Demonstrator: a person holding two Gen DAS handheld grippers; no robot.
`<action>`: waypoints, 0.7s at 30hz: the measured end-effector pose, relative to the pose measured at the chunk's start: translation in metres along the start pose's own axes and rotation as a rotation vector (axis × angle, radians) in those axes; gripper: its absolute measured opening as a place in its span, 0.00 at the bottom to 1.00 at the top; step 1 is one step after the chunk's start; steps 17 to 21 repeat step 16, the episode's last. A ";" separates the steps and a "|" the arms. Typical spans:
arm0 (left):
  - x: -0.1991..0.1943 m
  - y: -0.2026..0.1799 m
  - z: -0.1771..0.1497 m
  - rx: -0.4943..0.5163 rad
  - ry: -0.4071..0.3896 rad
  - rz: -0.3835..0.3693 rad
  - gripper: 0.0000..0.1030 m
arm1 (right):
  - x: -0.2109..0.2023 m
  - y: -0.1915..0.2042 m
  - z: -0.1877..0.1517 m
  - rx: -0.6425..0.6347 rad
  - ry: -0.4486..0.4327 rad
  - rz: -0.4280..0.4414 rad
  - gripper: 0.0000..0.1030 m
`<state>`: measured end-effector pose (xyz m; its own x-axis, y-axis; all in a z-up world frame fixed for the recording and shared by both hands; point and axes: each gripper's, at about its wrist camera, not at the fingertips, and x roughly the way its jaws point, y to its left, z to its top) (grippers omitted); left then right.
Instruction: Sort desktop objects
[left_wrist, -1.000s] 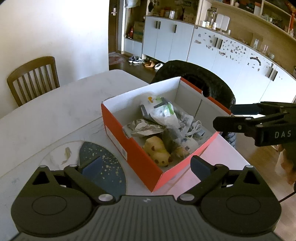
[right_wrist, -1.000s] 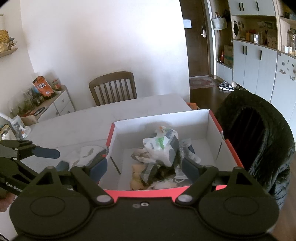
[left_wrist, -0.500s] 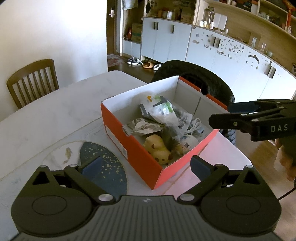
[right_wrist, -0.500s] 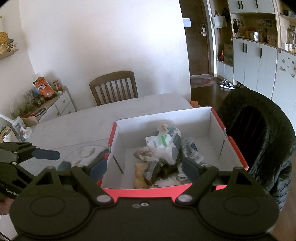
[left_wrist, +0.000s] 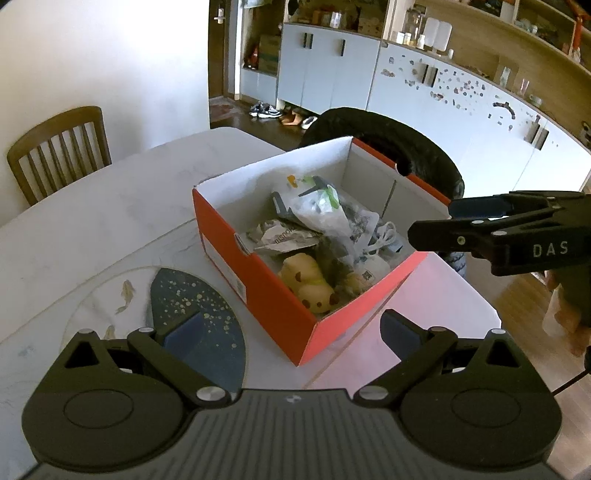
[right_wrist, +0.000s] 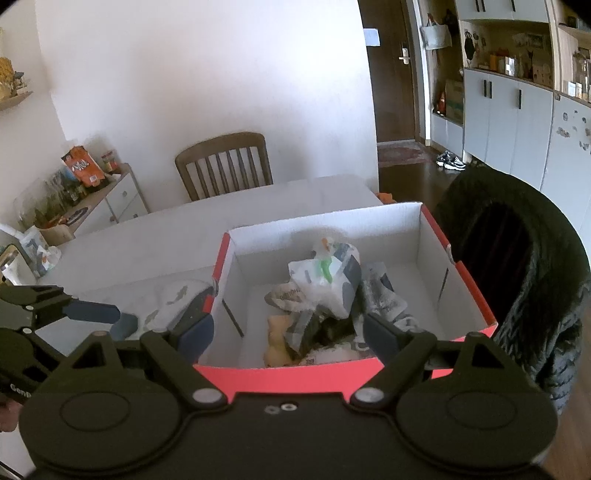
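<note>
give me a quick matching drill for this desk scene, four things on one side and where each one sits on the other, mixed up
Things:
1. yellow plush toy
2. dark speckled mat
3. wooden chair
4. black jacket

Places:
a. flat on the table, outside the box's orange side
b. at the table's far edge
c. inside the orange box, near corner
d. draped behind the box, off the table

Pairs: 1-c, 2-a, 3-b, 4-d

Box (left_wrist: 258, 280) on table (left_wrist: 110, 221), bags (left_wrist: 321, 210) inside, mat (left_wrist: 195, 314) left of box, chair (left_wrist: 59, 147) behind table.

Left wrist view faced the red shoebox (left_wrist: 258, 273) obliquely from one corner; right wrist view (right_wrist: 295, 373) looked across its long side; both close.
</note>
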<state>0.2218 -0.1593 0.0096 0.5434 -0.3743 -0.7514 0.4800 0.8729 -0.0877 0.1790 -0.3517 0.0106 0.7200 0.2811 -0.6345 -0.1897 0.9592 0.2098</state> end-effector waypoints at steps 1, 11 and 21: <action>0.000 -0.001 0.000 0.002 0.001 -0.002 0.99 | 0.001 0.000 -0.001 0.002 0.005 -0.004 0.85; -0.002 -0.001 -0.002 0.004 -0.002 0.004 0.99 | 0.002 -0.005 -0.004 0.025 0.028 -0.017 0.85; -0.004 0.004 -0.002 -0.015 -0.011 -0.008 0.99 | 0.002 -0.004 -0.004 0.023 0.032 -0.018 0.85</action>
